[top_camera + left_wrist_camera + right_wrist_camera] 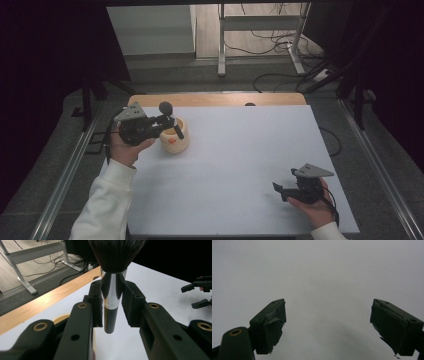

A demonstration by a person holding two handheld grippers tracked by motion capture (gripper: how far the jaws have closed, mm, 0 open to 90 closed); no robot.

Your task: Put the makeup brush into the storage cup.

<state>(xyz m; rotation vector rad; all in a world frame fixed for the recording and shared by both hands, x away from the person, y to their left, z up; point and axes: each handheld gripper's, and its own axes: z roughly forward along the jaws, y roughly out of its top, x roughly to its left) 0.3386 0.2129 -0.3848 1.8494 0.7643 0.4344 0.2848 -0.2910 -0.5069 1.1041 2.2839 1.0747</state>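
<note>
Lab recording bay, white table (pixel 235 165) with wooden edge, black curtains (pixel 45 55), floor cables (pixel 280 45), metal bench frame (pixel 260 22)

- no readable text, labels, brands or numbers anywhere, honestly
- the cream cup (pixel 175 140) has an orange mark on its side, too small to tell if it's lettering

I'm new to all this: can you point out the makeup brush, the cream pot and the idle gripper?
makeup brush (pixel 111 293): left gripper view, on its silver collar.
cream pot (pixel 176 145): high view, on its front wall.
right gripper (pixel 280 190): high view, between its open fingers.
</note>
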